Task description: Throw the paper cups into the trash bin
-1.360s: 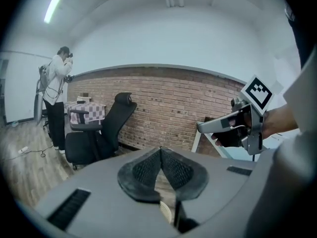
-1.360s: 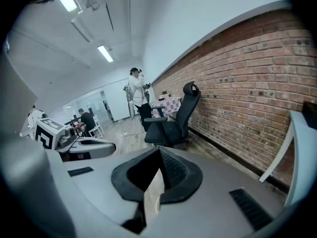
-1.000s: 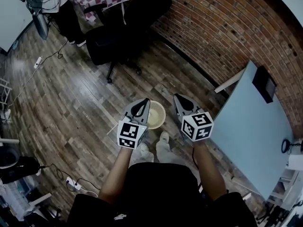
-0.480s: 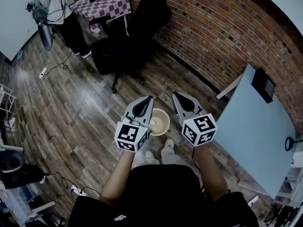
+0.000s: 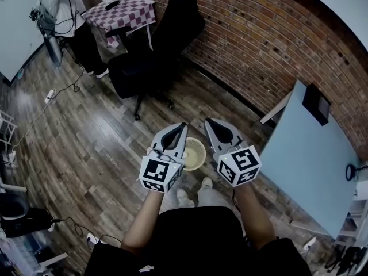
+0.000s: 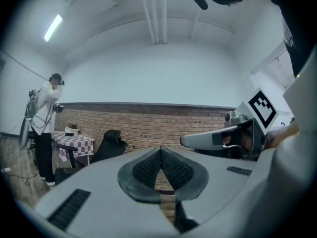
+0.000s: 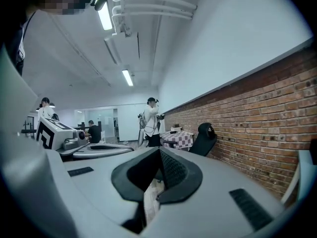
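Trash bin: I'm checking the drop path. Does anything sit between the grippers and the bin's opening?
Nothing visible does. In the head view the trash bin stands open on the wood floor, showing in the gap between the shut, empty left gripper and right gripper.

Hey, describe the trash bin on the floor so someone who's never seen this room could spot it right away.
Start at the long brick wall and step out onto the dark wooden floor, past the black office chair. Just ahead of the person's pale shoes stands the trash bin: small and open-topped, its round cream rim marks it out from the black chair and dark planks.
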Available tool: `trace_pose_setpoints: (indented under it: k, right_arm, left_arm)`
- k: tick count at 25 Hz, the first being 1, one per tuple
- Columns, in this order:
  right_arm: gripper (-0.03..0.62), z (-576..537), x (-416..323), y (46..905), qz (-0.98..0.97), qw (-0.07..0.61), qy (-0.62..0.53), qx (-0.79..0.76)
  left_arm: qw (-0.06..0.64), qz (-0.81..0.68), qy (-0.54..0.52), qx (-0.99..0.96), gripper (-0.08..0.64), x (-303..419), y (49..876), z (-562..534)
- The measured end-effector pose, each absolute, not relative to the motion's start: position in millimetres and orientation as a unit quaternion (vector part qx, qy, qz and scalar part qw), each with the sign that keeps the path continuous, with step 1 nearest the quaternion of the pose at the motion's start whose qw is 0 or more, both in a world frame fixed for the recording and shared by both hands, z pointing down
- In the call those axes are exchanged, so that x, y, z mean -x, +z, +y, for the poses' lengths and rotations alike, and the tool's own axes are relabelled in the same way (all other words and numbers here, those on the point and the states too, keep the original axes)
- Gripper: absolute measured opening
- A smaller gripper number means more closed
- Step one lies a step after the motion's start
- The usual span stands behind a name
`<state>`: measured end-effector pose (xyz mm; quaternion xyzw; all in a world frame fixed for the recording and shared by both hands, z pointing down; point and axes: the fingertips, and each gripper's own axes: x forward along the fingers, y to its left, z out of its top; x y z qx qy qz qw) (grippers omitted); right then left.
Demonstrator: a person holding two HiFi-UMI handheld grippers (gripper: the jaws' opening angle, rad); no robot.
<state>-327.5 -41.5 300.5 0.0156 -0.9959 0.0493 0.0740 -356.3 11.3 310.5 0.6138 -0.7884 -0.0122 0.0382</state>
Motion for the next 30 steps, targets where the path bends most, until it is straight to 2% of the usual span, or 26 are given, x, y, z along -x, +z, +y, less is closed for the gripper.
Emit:
trace_pose_setpoints:
  k: [12,30]
  right_arm:
    - [0.005,-42,323,290,-0.997,0.061,0.045,-0.021]
    - [0.005,-70,253,287,-0.997,0.050,0.057,-0.015]
  left_arm:
    - [0.029,-0.785,-0.018,-0.618,0.009,358,302,7]
    - [0.030,-0.785,0.003,-0.619,0.009,287,303,-26]
